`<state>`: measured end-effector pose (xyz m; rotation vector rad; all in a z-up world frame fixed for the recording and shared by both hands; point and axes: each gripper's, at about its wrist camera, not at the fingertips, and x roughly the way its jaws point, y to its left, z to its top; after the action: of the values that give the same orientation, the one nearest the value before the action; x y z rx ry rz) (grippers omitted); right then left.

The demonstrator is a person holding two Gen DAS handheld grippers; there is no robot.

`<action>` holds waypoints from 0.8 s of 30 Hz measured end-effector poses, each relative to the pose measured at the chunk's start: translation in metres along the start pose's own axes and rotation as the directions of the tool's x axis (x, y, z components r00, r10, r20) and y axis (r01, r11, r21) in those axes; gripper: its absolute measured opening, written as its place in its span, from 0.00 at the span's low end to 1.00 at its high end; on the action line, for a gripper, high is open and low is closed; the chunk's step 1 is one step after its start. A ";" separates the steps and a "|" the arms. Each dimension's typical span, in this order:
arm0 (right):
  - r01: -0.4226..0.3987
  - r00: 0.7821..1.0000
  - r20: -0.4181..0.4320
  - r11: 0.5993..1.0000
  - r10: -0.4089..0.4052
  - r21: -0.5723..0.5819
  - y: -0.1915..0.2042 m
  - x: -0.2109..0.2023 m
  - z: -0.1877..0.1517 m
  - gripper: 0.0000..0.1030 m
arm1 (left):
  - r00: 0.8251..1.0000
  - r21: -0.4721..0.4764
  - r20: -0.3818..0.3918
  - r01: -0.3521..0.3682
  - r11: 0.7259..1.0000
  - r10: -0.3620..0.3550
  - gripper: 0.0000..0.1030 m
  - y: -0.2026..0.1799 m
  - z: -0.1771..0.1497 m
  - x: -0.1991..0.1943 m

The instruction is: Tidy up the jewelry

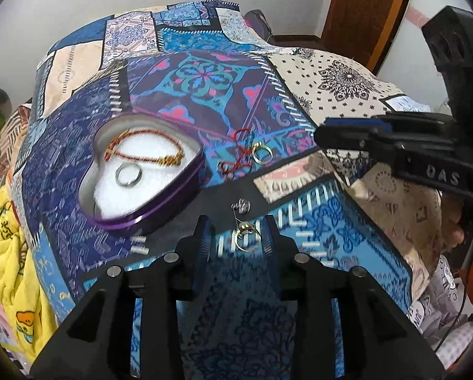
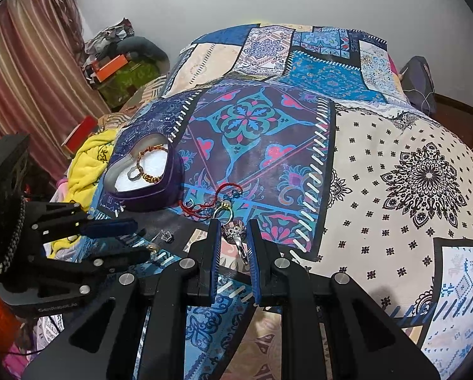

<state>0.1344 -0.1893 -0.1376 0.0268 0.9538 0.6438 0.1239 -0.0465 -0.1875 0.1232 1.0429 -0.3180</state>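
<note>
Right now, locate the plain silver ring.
In the left wrist view, the silver ring lies on white padding inside the purple heart-shaped tin, left of centre, just below the braided bracelet.

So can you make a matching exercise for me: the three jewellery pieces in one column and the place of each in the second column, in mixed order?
Things:
1. plain silver ring
2. ornate silver ring
3. red cord bracelet

Places:
A. lying on the patchwork bedspread, beside the tin
B. clamped in the right gripper
C. inside the purple heart-shaped tin, on its white padding

Pairs: 1-C, 2-B, 3-A
</note>
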 end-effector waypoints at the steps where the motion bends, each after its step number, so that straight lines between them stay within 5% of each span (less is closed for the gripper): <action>1: 0.000 1.000 0.000 1.000 0.000 0.002 -0.001 -0.001 0.000 0.14 | 1.000 0.002 -0.001 -0.007 1.000 0.007 0.32 -0.001 0.003 0.004; 8: 0.004 1.000 -0.001 1.000 -0.004 0.018 -0.008 -0.002 -0.003 0.14 | 1.000 -0.010 -0.015 -0.026 1.000 0.026 0.31 -0.003 0.015 0.026; 12: 0.001 1.000 -0.006 1.000 -0.001 0.032 -0.013 -0.001 -0.004 0.14 | 1.000 -0.021 -0.021 -0.023 1.000 0.022 0.14 -0.003 0.020 0.031; 16: -0.004 1.000 -0.008 0.999 0.004 0.035 -0.013 -0.001 -0.005 0.14 | 1.000 -0.029 -0.016 -0.013 0.999 0.013 0.12 -0.003 0.018 0.029; 24: -0.017 1.000 0.009 1.000 0.017 0.021 -0.006 -0.004 0.001 0.14 | 0.995 -0.115 0.095 0.024 0.993 -0.013 0.12 0.011 0.019 -0.016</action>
<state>0.1363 -0.1967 -0.1359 0.0563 0.9531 0.6486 0.1356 -0.0373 -0.1647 -0.0060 0.9676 -0.2771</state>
